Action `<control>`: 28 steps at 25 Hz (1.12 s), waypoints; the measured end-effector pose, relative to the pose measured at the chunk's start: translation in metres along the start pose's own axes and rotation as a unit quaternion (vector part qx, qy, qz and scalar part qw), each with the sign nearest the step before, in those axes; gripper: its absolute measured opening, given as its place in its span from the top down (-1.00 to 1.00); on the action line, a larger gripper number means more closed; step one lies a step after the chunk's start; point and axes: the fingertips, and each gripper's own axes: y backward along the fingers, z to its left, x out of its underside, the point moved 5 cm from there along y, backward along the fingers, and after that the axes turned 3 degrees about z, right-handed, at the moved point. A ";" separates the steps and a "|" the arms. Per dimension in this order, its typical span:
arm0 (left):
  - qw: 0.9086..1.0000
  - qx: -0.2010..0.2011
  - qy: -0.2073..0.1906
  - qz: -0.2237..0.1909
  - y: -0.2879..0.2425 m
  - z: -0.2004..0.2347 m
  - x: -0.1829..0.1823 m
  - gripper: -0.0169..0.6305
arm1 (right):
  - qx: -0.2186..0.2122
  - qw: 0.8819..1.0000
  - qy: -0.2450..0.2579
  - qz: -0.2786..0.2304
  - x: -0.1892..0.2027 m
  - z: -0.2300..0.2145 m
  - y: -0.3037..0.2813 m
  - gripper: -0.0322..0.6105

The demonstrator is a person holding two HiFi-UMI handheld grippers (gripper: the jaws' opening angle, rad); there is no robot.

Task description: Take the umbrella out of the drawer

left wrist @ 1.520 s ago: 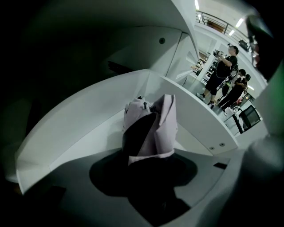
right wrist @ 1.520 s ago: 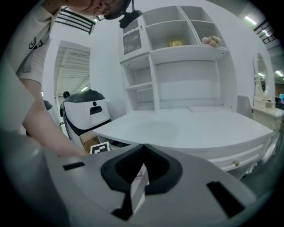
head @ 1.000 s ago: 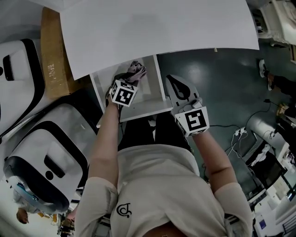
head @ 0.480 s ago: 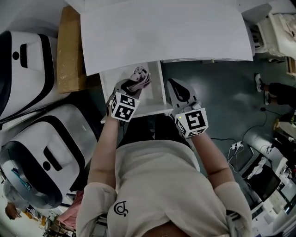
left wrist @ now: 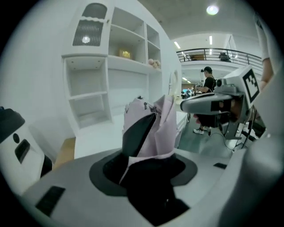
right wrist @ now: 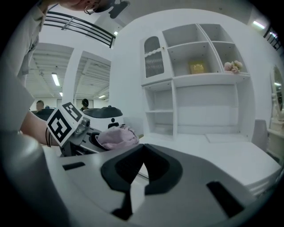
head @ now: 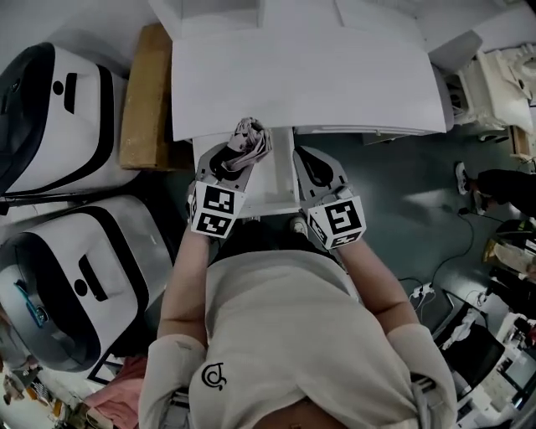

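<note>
Pink folded fabric umbrella [head: 250, 136] is lying lengthwise along the clenching left gripper [left wrist: 150, 126], pointing away over the open white drawer [head: 272, 191], the right gripper [right wrist: 144, 147] idling closed and empty alongside

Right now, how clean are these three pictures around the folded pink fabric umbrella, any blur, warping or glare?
Head view: dim and grey, folded pink fabric umbrella sharp, white desk top the brightest patch. Left gripper view: strong fisheye, black corners, white shelf unit bowed, ceiling lamp flaring. Right gripper view: same warping, even bright light, no glare.
</note>
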 end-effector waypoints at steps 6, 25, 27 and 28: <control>0.995 -0.037 0.011 -0.088 0.046 0.014 -0.035 0.26 | -0.011 0.999 0.027 -0.025 -0.024 0.015 -0.002 0.88; 0.960 -0.110 0.049 -0.255 0.154 0.087 -0.071 0.26 | -0.012 0.993 0.050 -0.106 -0.085 0.043 -0.017 0.89; 0.959 -0.109 0.045 -0.258 0.156 0.090 -0.072 0.26 | -0.011 0.993 0.054 -0.109 -0.089 0.046 -0.020 0.89; 0.959 -0.108 0.045 -0.259 0.157 0.091 -0.072 0.26 | -0.010 0.992 0.055 -0.109 -0.091 0.047 -0.022 0.89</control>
